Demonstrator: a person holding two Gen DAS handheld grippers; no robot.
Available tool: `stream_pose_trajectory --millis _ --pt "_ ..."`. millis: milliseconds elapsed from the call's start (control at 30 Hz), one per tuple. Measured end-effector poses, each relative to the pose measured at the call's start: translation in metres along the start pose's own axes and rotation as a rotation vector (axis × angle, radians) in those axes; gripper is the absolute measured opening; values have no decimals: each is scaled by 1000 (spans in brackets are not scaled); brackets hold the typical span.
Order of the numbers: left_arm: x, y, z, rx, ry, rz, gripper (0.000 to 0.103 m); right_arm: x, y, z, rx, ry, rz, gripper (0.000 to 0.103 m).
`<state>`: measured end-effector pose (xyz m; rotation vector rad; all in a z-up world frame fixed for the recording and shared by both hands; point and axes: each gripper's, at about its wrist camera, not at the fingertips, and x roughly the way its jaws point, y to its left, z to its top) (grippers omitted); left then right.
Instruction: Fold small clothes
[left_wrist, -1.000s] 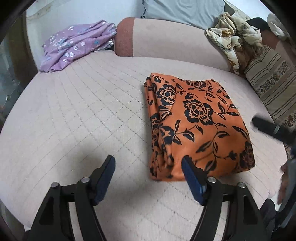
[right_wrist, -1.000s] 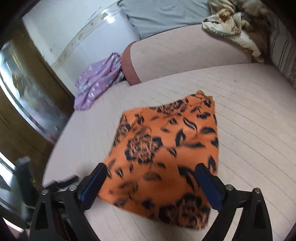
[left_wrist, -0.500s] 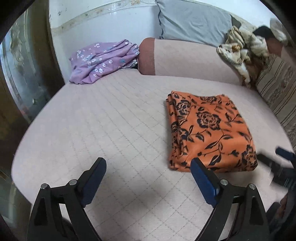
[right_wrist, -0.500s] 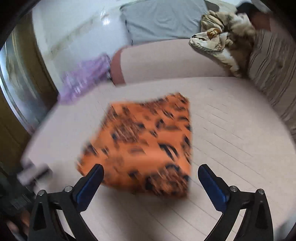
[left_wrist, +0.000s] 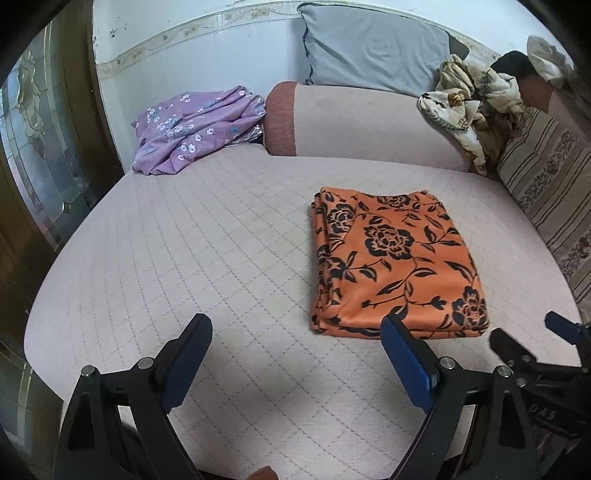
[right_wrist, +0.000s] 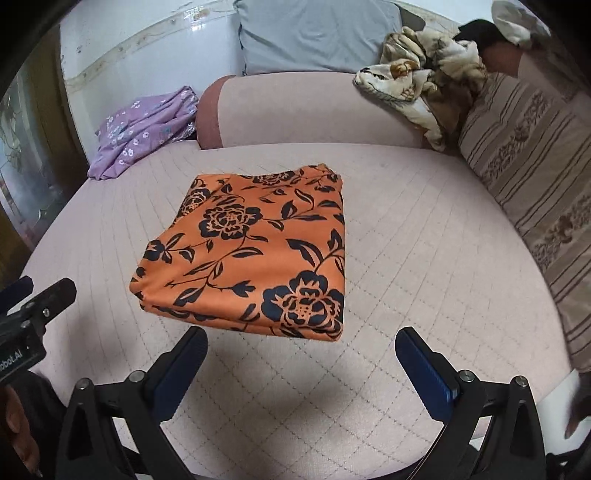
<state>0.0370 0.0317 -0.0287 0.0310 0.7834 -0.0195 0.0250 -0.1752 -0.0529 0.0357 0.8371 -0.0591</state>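
An orange cloth with black flowers (left_wrist: 395, 266) lies folded into a flat rectangle on the pink quilted seat (left_wrist: 207, 251); it also shows in the right wrist view (right_wrist: 255, 254). My left gripper (left_wrist: 295, 343) is open and empty, held back from the cloth's near left corner. My right gripper (right_wrist: 301, 354) is open and empty, just in front of the cloth's near edge. The right gripper (left_wrist: 543, 343) shows at the right edge of the left wrist view, and the left gripper (right_wrist: 33, 306) at the left edge of the right wrist view.
A crumpled purple flowered garment (left_wrist: 195, 125) lies at the back left by the wall. A pink bolster (left_wrist: 369, 122) and grey pillow (left_wrist: 373, 59) stand behind. A cream patterned cloth heap (left_wrist: 469, 107) and a striped cushion (left_wrist: 554, 192) are at the right. A dark glass door (left_wrist: 33, 147) stands left.
Both grippers have pulled back and away from the folded orange cloth, which has stayed flat on the seat. Both stay open and empty.
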Motion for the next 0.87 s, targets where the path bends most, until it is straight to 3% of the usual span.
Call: stream_pose_trajectory --millis 267,400,867 --pt "-3 -7 3 14 -19 -2 97 2 4 3 -12 -9 -11 103" --pt "-3 -13 4 40 -34 36 97 2 3 7 -15 -12 -14 103" --pt "11 -26 19 66 -35 -3 97 16 3 23 -45 -11 -24 103"
